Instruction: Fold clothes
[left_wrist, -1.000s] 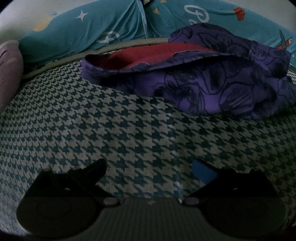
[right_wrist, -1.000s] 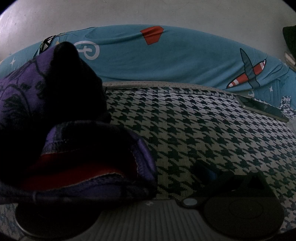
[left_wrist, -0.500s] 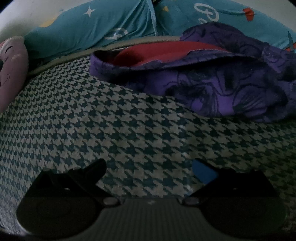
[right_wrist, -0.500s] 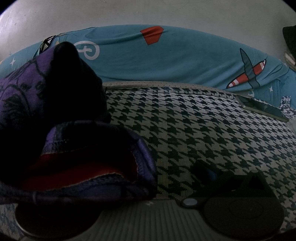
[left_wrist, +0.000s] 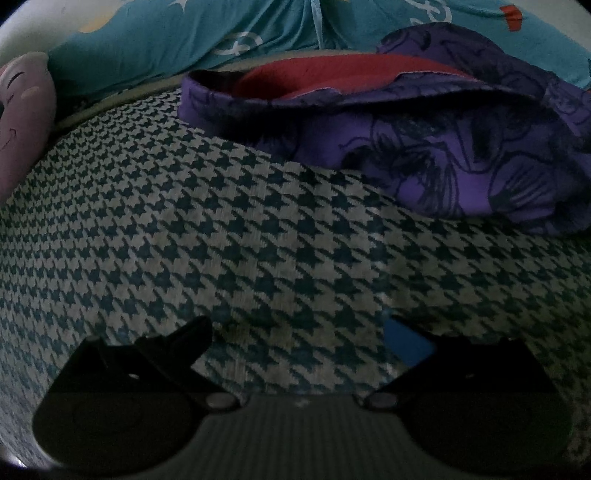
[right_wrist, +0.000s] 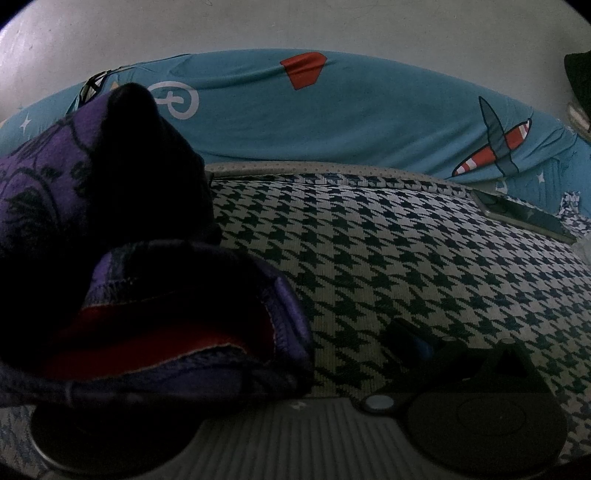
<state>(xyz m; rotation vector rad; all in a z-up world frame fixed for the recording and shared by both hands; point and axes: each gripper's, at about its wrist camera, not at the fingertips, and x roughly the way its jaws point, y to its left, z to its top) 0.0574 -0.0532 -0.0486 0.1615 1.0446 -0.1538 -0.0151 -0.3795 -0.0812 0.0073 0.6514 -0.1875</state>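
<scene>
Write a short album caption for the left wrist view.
Open left tool hovering over houndstooth bedding, facing a crumpled purple garment with red lining.

A: What's the garment (left_wrist: 461, 158) like?
B: Purple w/ dark line-drawn print, red lining showing at an open hem.
A: Pose?
B: Crumpled, not flat. Lies in a low heap on the houndstooth bed cover (left_wrist: 221, 240), far side, near the teal bedding (left_wrist: 166, 44).
A: And in the right view?
B: Garment (right_wrist: 74, 184) bunched close to the lens, hem stitching visible, red inside, one fold peaking up.
</scene>
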